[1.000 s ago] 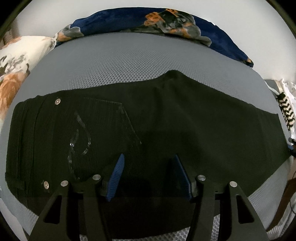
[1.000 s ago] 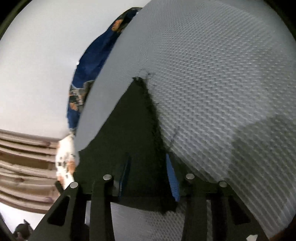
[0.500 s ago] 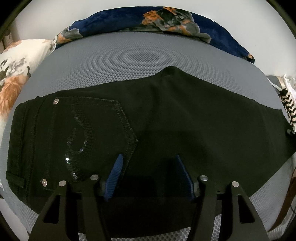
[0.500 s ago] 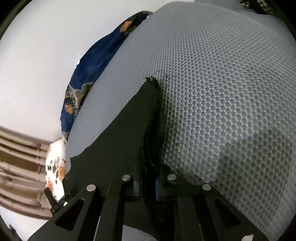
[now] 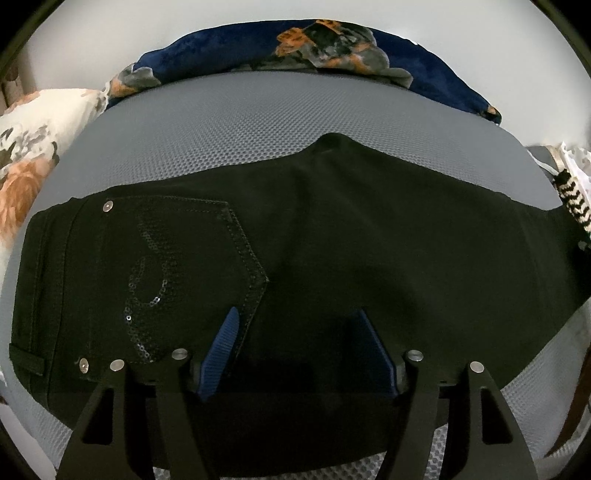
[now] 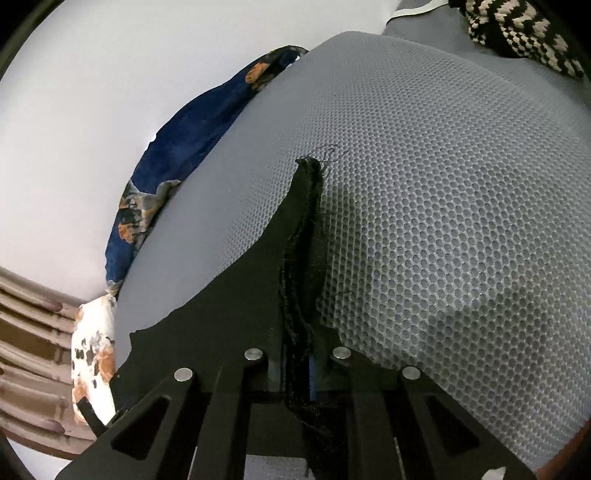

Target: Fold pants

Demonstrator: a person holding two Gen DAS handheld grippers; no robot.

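Note:
Black pants (image 5: 332, 236) lie flat across a grey mesh bed (image 5: 240, 125), folded lengthwise, waistband and sequinned back pocket (image 5: 177, 258) at the left, leg running right. My left gripper (image 5: 295, 332) is open, its blue pads hovering over the near edge of the pants beside the pocket. My right gripper (image 6: 295, 365) is shut on the frayed leg hem (image 6: 306, 221) of the pants and holds it raised off the mesh.
A navy floral blanket (image 5: 332, 48) lies along the far edge by the white wall. A white floral pillow (image 5: 26, 147) sits at the left. A black-and-white knitted item (image 6: 517, 26) lies beyond the bed's right end. A slatted wooden headboard (image 6: 29, 350) stands behind.
My right gripper has closed on the leg hem and lifted it off the mesh. My left gripper stayed open and drew slightly back over the pants.

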